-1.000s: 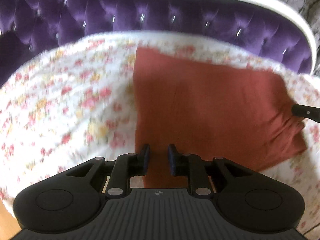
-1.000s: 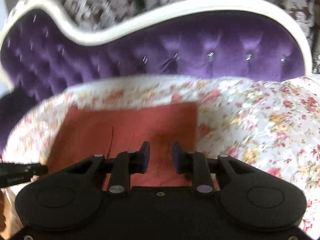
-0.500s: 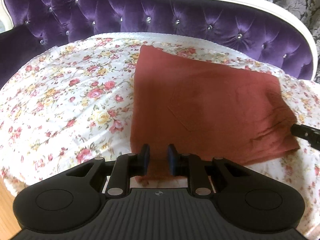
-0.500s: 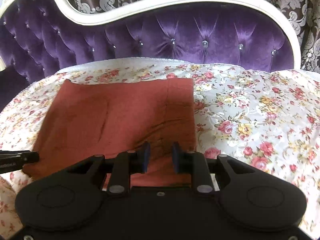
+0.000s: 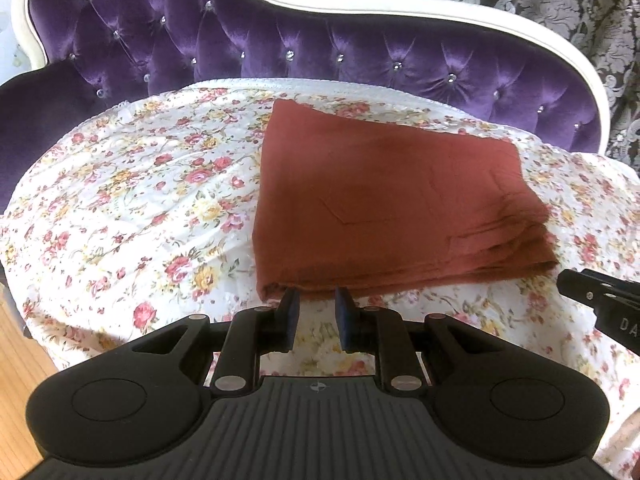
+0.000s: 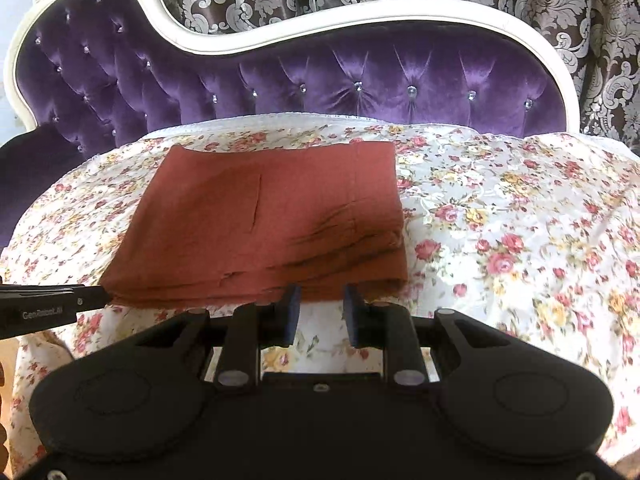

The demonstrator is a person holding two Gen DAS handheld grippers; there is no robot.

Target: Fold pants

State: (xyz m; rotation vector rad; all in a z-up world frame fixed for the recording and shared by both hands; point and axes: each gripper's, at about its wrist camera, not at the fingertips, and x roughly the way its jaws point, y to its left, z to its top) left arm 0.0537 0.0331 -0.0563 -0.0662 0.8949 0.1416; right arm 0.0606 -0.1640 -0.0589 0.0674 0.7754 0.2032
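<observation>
The pants point(image 5: 384, 204) are rust-red, folded up into a flat, roughly square stack of several layers. They lie on the flowered cover of the sofa, far edge towards the purple backrest. The layered edges show along the near side and at the near right corner, where the cloth bunches into a few dark creases point(image 6: 344, 236). The top face is smooth, with a faint seam line across it
</observation>
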